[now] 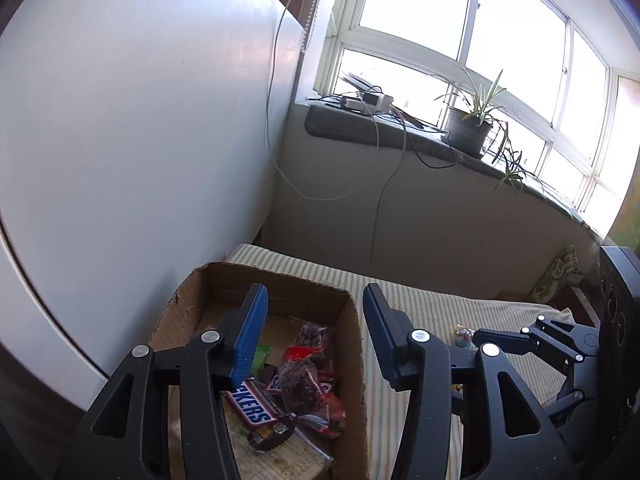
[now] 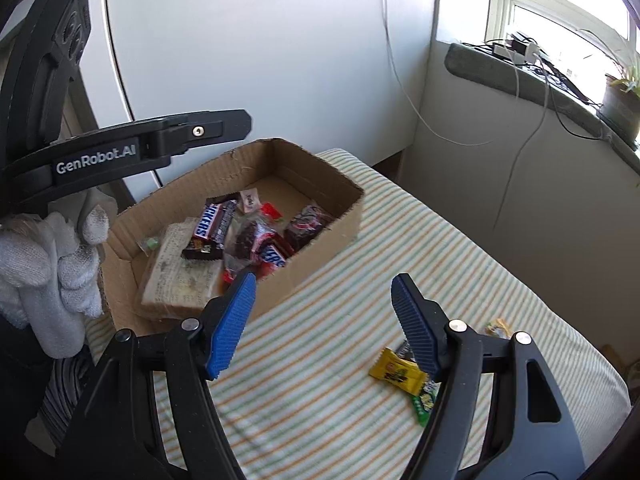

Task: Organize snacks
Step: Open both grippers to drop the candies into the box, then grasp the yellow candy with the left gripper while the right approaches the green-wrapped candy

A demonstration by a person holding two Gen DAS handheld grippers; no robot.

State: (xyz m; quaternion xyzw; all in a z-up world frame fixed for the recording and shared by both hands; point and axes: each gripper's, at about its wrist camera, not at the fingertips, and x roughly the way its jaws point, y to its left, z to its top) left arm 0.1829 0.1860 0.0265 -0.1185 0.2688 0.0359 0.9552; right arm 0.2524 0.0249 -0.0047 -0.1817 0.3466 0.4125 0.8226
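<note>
Holding my left gripper [image 1: 316,300] over the cardboard box [image 2: 344,216], I keep its jaws spread with nothing between them; one finger hangs above the pile inside, the other above the box's right wall. The box sits at the far left corner of the striped cushion [image 2: 460,248], and in it lie a Snickers bar [image 2: 212,220], dark wrapped sweets and a flat pale packet on the bottom. My right gripper [image 2: 324,308] is also spread and empty, poised above the cushion just right of the box. The yellow candy [image 2: 394,372] and the green candy [image 2: 424,400] remain on the cushion near its right edge, partly hidden behind my right finger. I judge the next pick is there: I should lower the open jaws squarely over the yellow wrapper and pinch its body, not the cloth.
</note>
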